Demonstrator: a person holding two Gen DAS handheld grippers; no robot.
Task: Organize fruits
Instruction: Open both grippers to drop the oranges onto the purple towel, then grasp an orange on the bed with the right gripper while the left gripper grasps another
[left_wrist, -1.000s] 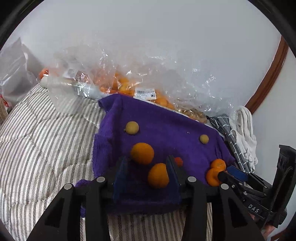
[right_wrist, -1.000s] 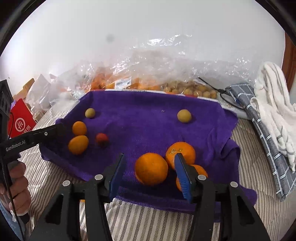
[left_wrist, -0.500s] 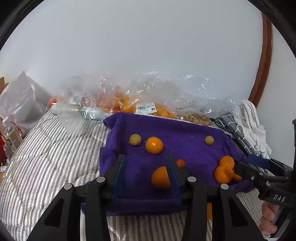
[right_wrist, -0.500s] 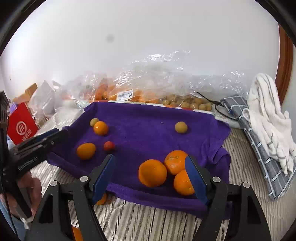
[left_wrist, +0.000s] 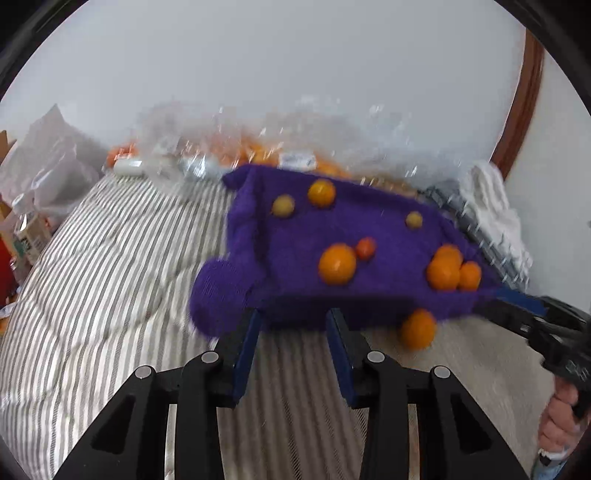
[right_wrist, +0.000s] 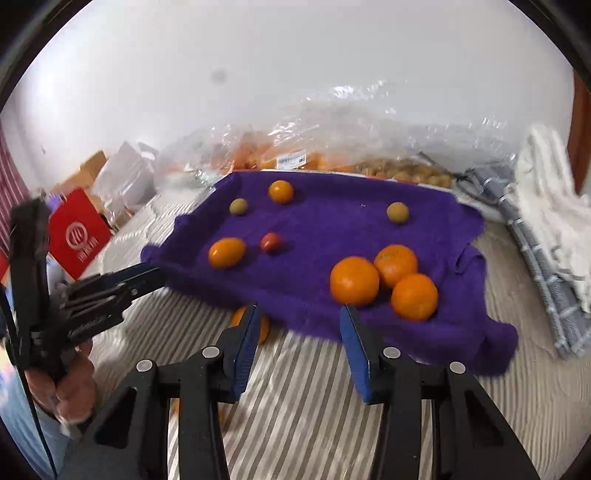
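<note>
Both grippers have drawn back off the purple terry towel (right_wrist: 332, 229) since the earlier frames, and we now hold them over the striped bedspread (left_wrist: 110, 280). At left, the left gripper (left_wrist: 293, 347) is closing, empty; an oval orange fruit (left_wrist: 337, 263) lies beyond its tips. At right, the right gripper (right_wrist: 297, 343) is closing, also empty; three round oranges (right_wrist: 384, 280) cluster just ahead of its right finger, and one orange (right_wrist: 258, 325) sits by its left finger, off the towel.
</note>
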